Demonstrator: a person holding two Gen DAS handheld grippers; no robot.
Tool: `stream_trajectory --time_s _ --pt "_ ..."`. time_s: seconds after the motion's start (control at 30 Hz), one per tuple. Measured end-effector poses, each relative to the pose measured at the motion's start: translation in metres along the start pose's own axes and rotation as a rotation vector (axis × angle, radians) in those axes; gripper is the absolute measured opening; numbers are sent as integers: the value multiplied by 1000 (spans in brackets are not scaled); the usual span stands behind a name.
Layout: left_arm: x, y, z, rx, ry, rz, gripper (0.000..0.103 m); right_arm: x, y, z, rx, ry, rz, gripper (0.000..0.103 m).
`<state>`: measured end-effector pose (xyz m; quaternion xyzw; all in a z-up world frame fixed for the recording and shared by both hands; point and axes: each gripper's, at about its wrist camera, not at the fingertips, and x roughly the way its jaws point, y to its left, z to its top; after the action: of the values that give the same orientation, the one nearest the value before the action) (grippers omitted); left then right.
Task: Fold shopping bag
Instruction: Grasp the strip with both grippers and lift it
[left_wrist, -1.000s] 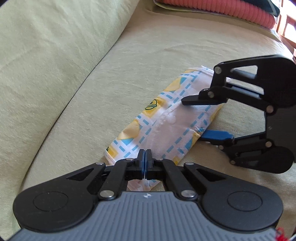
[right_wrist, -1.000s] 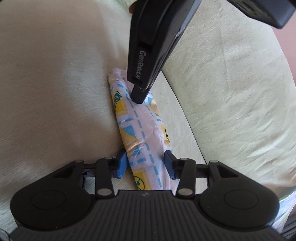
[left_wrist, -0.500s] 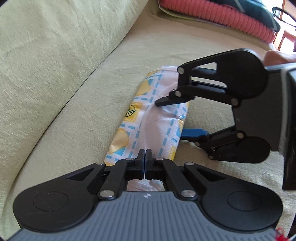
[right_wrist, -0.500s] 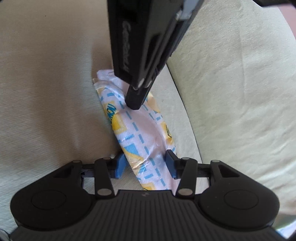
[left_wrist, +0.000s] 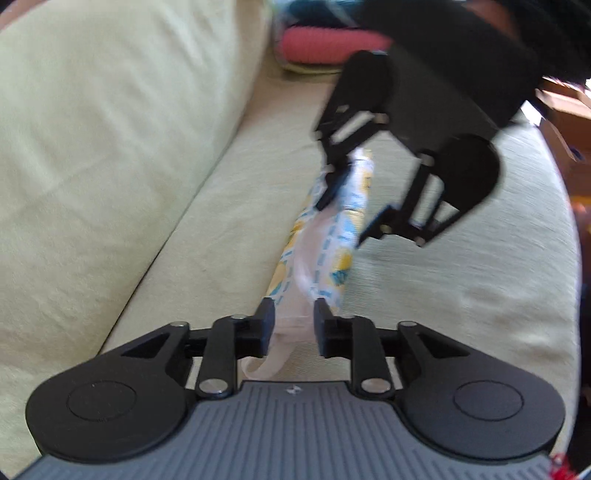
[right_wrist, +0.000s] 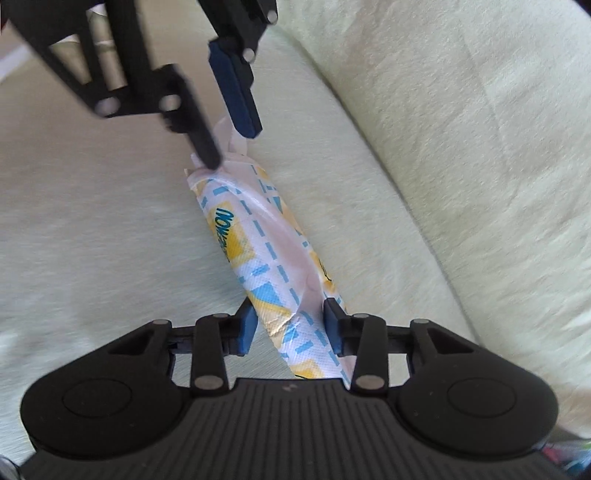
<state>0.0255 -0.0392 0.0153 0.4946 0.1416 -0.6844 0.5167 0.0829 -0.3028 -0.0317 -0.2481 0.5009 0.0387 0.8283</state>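
The shopping bag (left_wrist: 332, 243), white with blue dashes and yellow patches, is folded into a narrow strip on the sofa seat. My left gripper (left_wrist: 293, 326) is at its near end. Its jaws are opening, and the bag's white handle (left_wrist: 291, 332) hangs loose between them, untouched by the pads. My right gripper (left_wrist: 343, 218) straddles the far end. In the right wrist view that gripper (right_wrist: 290, 328) is closing on the bag (right_wrist: 258, 236), whose fabric creases between the pads. The left gripper (right_wrist: 232, 147) shows at the top, spread over the other end.
The pale green sofa seat (left_wrist: 221, 206) runs along a tall backrest cushion (left_wrist: 110, 129) on the left. A pink knitted item (left_wrist: 325, 48) lies at the far end of the seat. The seat's front edge curves down at the right (left_wrist: 554, 221).
My left gripper has gone from shut on the bag's end to open, and it has pulled back and up. My right gripper has risen with the bag between its narrowing jaws.
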Motion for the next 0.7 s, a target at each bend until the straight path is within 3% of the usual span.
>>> stream_trajectory --time_s 0.1,0.23,0.37,0.6,0.7 --pt "-7 -31 7 118 27 -1 45 -25 12 2 21 25 117 33" --pt "8 -47 9 155 75 18 36 -44 19 5 68 29 256 25" --pt "16 -38 5 114 64 -9 36 -40 14 4 100 26 255 28" --pt "31 -31 7 155 82 -29 36 -31 32 -2 50 72 241 34" --pt "37 -26 8 106 77 -32 37 -19 36 -7 82 61 224 33"
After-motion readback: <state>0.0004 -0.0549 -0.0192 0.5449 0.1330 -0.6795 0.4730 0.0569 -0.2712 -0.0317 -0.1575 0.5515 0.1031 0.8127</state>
